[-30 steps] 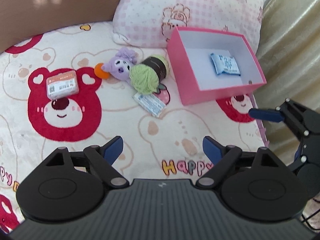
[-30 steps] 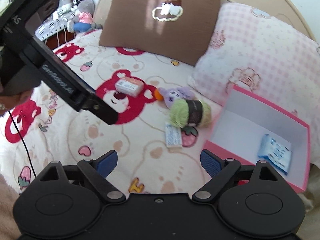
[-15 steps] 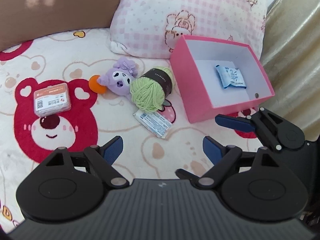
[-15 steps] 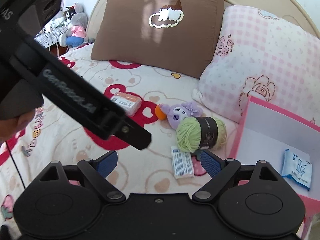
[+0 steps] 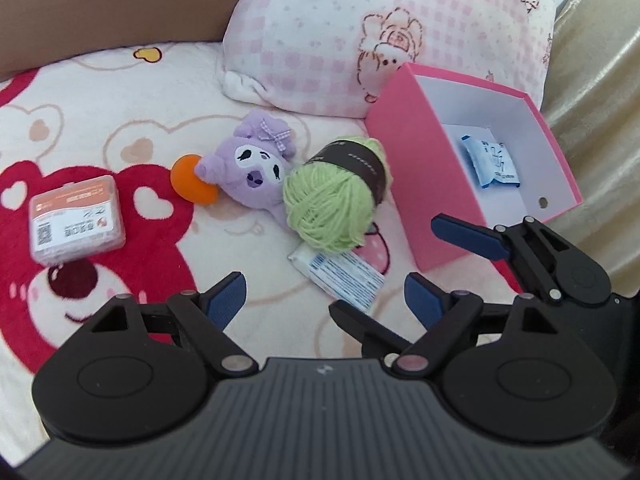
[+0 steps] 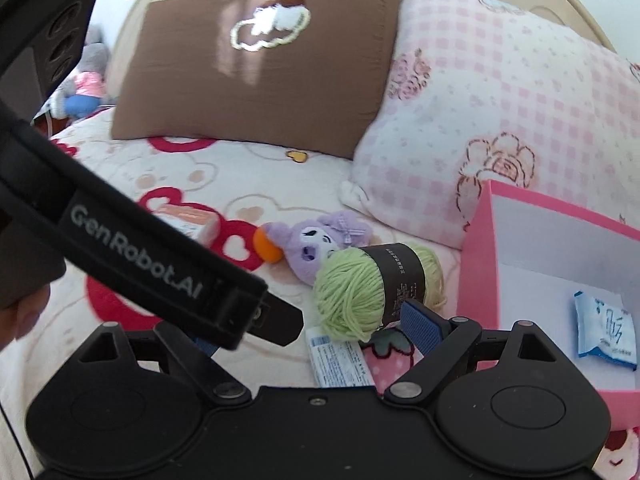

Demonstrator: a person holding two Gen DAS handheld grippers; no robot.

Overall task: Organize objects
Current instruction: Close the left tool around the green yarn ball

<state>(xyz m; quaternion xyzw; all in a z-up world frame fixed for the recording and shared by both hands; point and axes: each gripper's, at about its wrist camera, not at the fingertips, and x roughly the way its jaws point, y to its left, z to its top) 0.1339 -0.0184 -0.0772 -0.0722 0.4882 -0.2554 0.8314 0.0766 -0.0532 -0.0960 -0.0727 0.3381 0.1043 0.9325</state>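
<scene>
A green yarn ball [image 5: 332, 196] with a dark band lies on the bear-print blanket beside a purple plush toy [image 5: 252, 168] and its orange ball [image 5: 192, 184]. A white and blue packet [image 5: 344, 276] lies flat just in front of the yarn. My left gripper [image 5: 324, 296] hovers open over that packet, holding nothing. My right gripper [image 5: 408, 276] comes in from the right, open and empty, by the pink box [image 5: 404, 168]. In the right wrist view the right gripper [image 6: 312, 328] frames the packet [image 6: 340, 360] and the yarn [image 6: 372, 288].
The pink box holds a blue sachet [image 5: 492, 160]. A clear case with an orange label [image 5: 74, 216] sits on the red bear at the left. A pink checked pillow [image 5: 360, 32] and a brown pillow [image 6: 256, 64] stand behind. The left tool's black casing [image 6: 132, 240] crosses the right wrist view.
Both grippers have come down and closer to the yarn and packet. The right gripper has slid in from the right edge to beside the left one. Jaws stay wide.
</scene>
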